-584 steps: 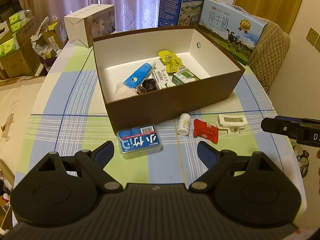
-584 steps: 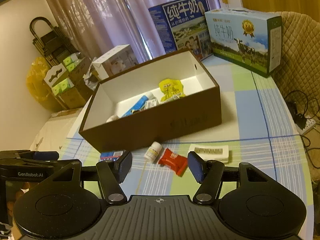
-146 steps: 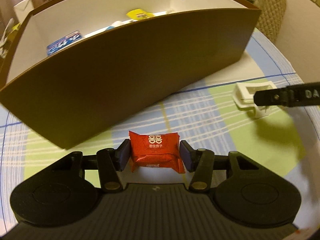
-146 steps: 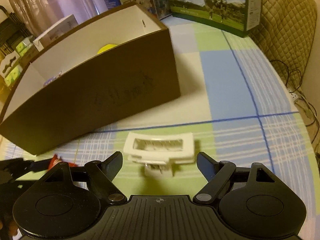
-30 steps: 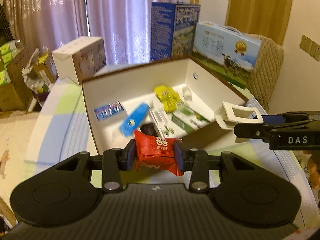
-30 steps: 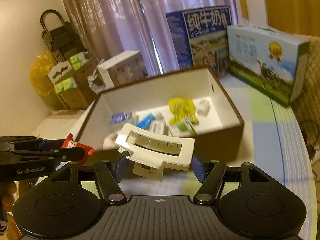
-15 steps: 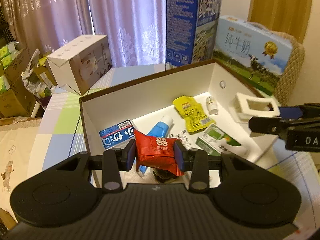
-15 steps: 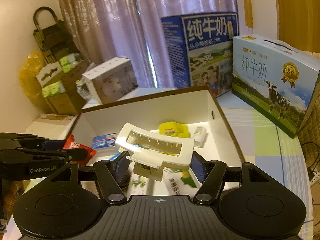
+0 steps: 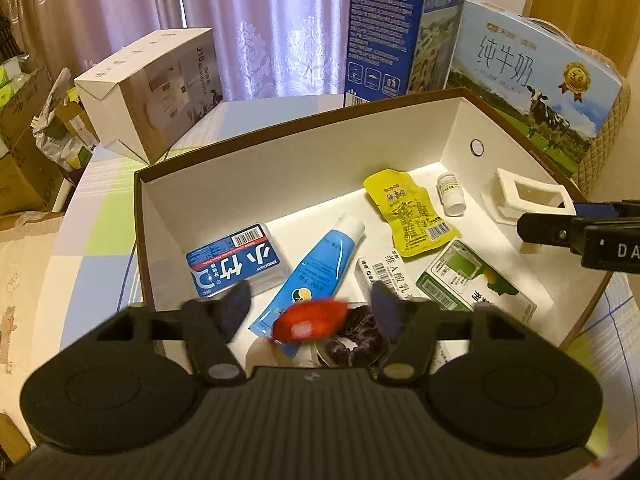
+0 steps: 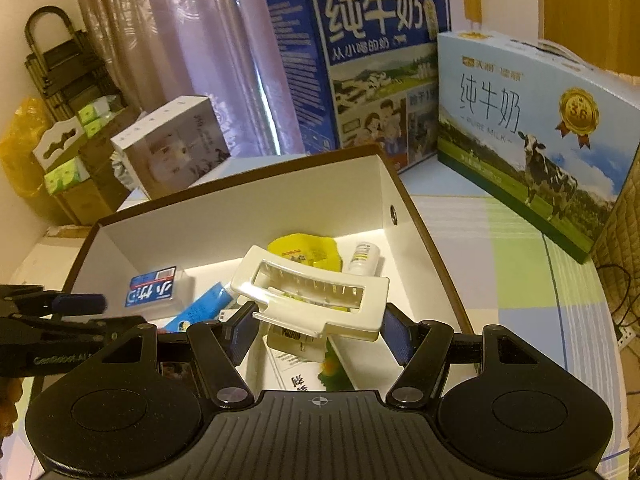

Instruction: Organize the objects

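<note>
Over the brown box [image 9: 304,120] with white walls, my left gripper [image 9: 310,306] has its jaws opening. The red packet [image 9: 310,322] is blurred and loose between them, clear of both pads, just above a dark hair tie [image 9: 356,340]. My right gripper [image 10: 318,326] is shut on the white hair claw [image 10: 308,300] above the box [image 10: 248,176]; in the left wrist view the claw [image 9: 528,196] hangs by the box's right wall. Inside lie a blue tin [image 9: 236,260], a blue tube [image 9: 316,264], a yellow pouch [image 9: 408,212] and a small white bottle [image 9: 450,194].
Two milk cartons [image 10: 360,60] [image 10: 532,128] stand behind and right of the box. A white carton [image 9: 156,88] lies at the back left. The checked tablecloth [image 10: 520,260] shows to the right. Stacked boxes and a rack [image 10: 60,80] fill the room's left side.
Both grippers moved forward over the box. The left jaws have spread and let go of the red packet, which is dropping. The right gripper still holds the hair claw.
</note>
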{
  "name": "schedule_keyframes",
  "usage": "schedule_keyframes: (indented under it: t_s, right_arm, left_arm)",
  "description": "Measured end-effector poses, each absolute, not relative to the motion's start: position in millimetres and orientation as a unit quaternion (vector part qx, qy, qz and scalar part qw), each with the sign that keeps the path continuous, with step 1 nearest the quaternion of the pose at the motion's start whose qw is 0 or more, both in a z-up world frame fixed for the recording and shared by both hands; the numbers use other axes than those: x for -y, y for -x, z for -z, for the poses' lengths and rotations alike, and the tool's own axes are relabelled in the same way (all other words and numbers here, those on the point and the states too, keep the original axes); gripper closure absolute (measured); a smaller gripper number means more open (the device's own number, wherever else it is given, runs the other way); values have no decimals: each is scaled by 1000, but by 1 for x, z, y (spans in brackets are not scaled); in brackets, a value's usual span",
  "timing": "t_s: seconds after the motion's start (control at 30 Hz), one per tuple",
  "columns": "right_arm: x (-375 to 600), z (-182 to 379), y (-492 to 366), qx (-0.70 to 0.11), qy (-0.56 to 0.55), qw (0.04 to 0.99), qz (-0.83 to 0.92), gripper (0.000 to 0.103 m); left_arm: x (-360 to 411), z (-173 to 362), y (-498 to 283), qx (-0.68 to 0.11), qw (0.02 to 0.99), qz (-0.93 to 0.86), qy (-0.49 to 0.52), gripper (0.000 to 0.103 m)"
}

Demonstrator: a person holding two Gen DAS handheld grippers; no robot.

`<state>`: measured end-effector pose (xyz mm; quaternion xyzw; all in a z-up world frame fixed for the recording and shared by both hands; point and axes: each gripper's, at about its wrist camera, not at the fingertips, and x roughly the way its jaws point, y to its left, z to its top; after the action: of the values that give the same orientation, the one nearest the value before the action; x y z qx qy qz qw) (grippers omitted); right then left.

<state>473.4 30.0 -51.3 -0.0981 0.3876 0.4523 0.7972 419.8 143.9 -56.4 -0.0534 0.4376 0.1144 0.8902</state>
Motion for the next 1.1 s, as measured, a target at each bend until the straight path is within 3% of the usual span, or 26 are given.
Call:
schedule_keyframes:
  t_s: [0.3, 0.87, 1.1]
  right_arm:
    - [-39, 61, -482, -400, 100, 799, -437, 40]
    - [-6, 44, -460, -409, 75, 791, -449, 37]
    - [12, 35, -442, -405, 75, 788, -458, 36]
  left_arm:
    - [-146, 60, -415, -444, 887, -116, 49, 15]
    - [-130, 38, -383, -428, 894, -115, 60, 2]
    - [-119, 22, -362, -419, 897, -121, 72, 1]
